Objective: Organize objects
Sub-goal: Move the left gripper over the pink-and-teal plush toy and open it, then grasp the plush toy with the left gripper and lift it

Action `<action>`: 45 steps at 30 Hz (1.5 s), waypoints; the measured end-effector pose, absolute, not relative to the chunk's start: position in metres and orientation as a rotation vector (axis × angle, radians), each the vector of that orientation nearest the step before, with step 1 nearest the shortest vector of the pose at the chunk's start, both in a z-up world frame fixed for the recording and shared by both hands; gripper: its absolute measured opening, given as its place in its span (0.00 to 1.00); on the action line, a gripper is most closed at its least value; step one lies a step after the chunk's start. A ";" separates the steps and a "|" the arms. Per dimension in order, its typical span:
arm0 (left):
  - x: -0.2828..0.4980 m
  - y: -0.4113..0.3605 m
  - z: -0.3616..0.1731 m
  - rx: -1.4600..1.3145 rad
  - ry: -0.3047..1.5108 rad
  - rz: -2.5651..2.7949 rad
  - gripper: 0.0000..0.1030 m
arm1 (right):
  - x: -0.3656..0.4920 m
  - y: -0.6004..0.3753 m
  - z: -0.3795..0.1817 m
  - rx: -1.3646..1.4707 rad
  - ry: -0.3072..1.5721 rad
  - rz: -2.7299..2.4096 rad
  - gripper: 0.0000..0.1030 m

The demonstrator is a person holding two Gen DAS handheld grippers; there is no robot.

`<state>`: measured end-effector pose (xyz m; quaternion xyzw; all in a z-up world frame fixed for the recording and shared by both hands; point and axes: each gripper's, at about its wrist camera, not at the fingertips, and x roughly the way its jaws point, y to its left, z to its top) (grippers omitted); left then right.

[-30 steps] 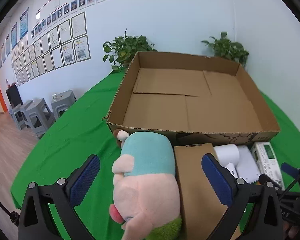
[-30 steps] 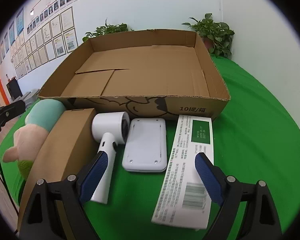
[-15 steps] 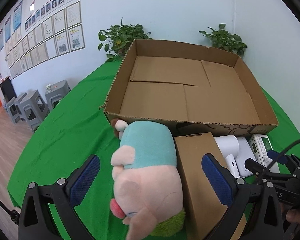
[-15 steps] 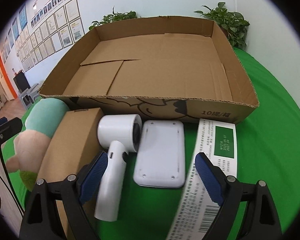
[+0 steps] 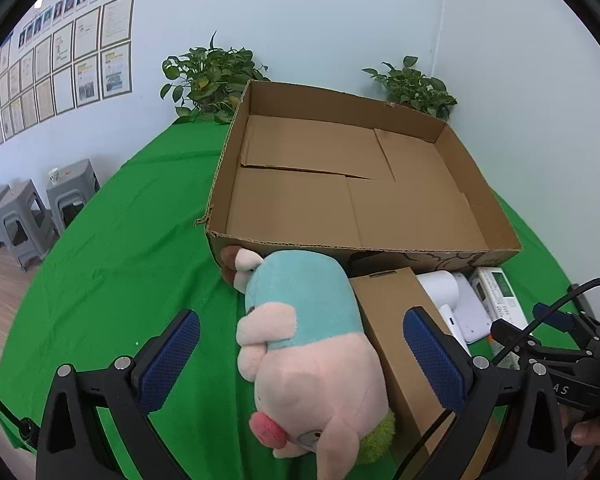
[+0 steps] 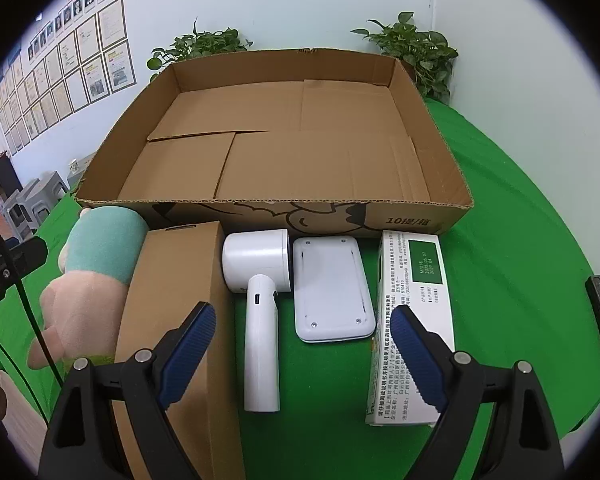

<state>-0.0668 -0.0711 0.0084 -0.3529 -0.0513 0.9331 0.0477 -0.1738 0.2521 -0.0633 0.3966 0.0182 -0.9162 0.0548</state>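
Both your grippers, left [image 5: 300, 356] and right [image 6: 302, 344], have drifted with jaws open and empty, so the cardboard tray [image 6: 260, 210] stays unfilled.

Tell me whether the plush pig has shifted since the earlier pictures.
No. The plush pig lies against the small brown carton, below the big cardboard tray, as before.

You have one tray box [image 6: 416, 220], one plush toy [image 5: 312, 344], one brown carton [image 6: 172, 304], one white handheld device [image 6: 260, 280], one white pad [image 6: 330, 290], one printed box [image 6: 416, 300], two plants [image 6: 416, 48].
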 end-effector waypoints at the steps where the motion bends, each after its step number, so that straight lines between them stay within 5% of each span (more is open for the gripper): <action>1: -0.065 -0.071 0.009 -1.068 -0.173 2.846 1.00 | -0.173 0.251 -0.063 1.198 0.067 -2.782 0.86; 9: -0.055 -0.055 0.010 -1.096 -0.214 2.862 1.00 | -0.164 0.247 -0.056 1.140 0.146 -2.701 0.86; 32: -0.058 0.008 0.041 -1.137 -0.152 2.857 1.00 | -0.151 0.318 -0.049 1.088 -0.042 -2.649 0.86; 45: -0.063 -0.038 -0.005 -1.330 -0.149 2.809 0.99 | -0.101 0.275 -0.031 0.641 0.205 -2.378 0.87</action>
